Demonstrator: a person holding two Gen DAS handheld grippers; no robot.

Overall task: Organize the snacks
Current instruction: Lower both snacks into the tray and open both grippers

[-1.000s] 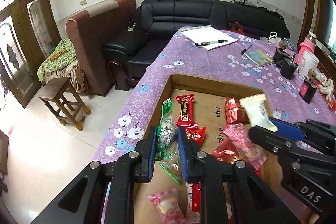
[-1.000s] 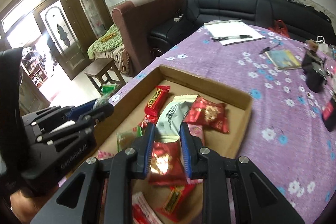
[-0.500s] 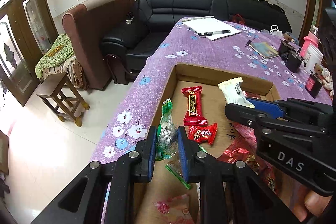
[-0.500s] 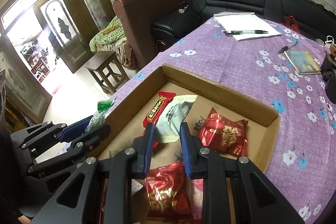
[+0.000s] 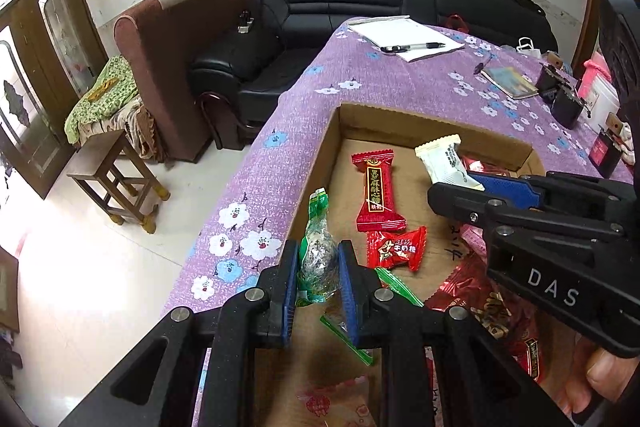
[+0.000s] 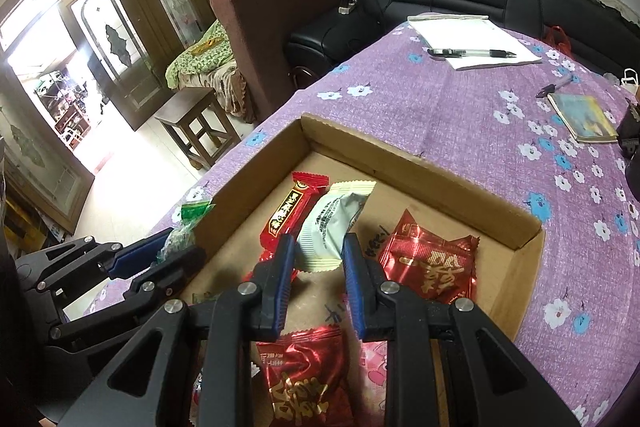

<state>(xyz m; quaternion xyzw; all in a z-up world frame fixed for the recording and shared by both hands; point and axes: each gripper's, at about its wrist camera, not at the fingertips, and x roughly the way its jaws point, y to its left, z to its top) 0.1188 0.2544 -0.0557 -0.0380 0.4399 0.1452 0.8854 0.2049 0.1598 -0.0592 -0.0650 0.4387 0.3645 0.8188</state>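
Note:
A shallow cardboard box [image 5: 328,147] [image 6: 432,179] on the purple flowered table holds loose snacks. My left gripper [image 5: 319,263] is shut on a green foil-wrapped candy [image 5: 318,255] over the box's left wall; it also shows in the right wrist view [image 6: 184,227]. My right gripper [image 6: 318,259] is shut on a white snack packet [image 6: 334,223], held above the box floor; the packet also shows in the left wrist view [image 5: 444,163]. In the box lie a long red bar [image 5: 376,195] [image 6: 292,211], a small red candy [image 5: 396,247] and red foil packs [image 6: 432,263].
Further back on the table lie a white notepad with a pen [image 6: 472,47], a small booklet [image 6: 584,115] and dark boxes [image 5: 560,95]. A black sofa [image 5: 360,3], a brown armchair [image 5: 176,47] and a wooden stool [image 5: 116,179] stand beyond the table's left edge.
Both grippers have risen and pulled back a little with their snacks. The white packet has moved left across the box toward the long red bar.

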